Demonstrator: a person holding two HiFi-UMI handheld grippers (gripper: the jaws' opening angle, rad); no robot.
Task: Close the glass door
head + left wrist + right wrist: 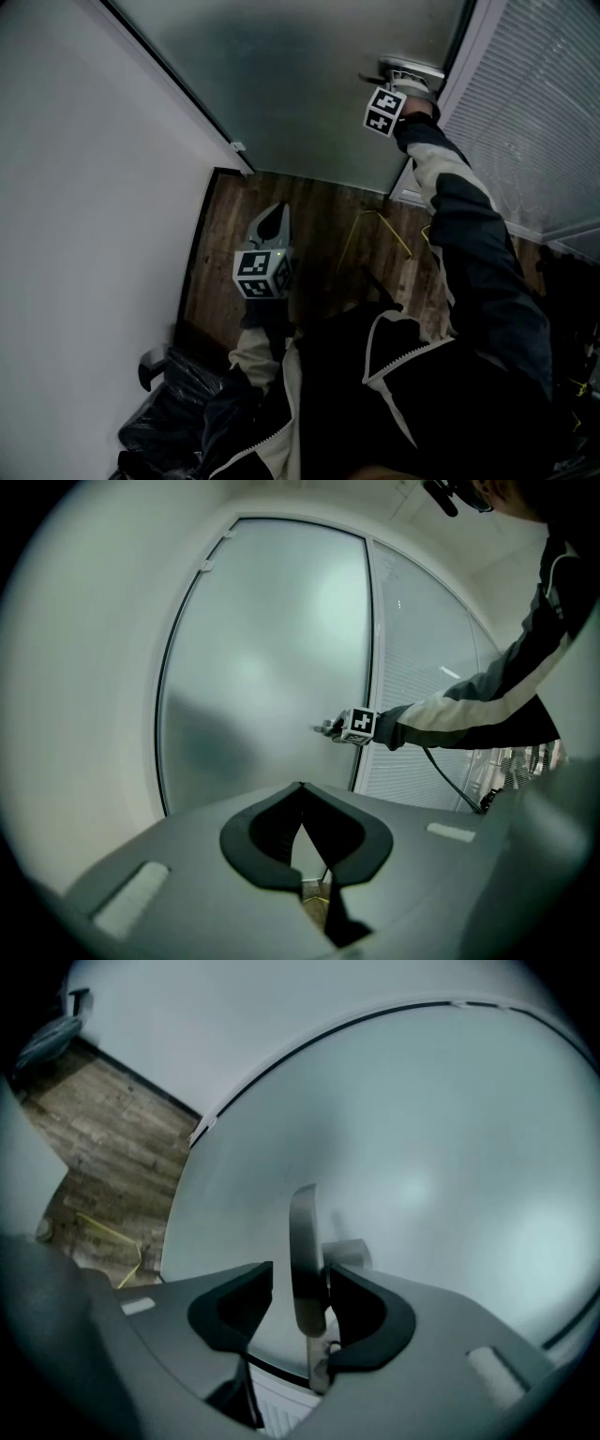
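Jaws of the right gripper [300, 1274] stand apart in the right gripper view, with the metal door handle [305, 1241] upright between them. The right-hand jaw lies against the lever, while a gap shows between the lever and the left-hand jaw. Behind the handle, the frosted glass door [422, 1147] fills most of the view. To the far left lies a wooden floor [103, 1138] with a thin yellow cable [103, 1232] on it.

In the left gripper view, the left gripper [300, 789] has its jaw tips together with nothing between them. It points at the glass door from well apart. At the door's right edge, the person's sleeve [469, 714] reaches out to the handle. Just right of the door, slatted blinds [412, 686] hang behind a glass panel.

From the head view, the right gripper sits at the handle on the far right of the door. The left gripper hangs nearer, over the floor, touching nothing. A white wall [84, 234] runs along the left, and a black bag [173, 412] lies at its foot, near the person.
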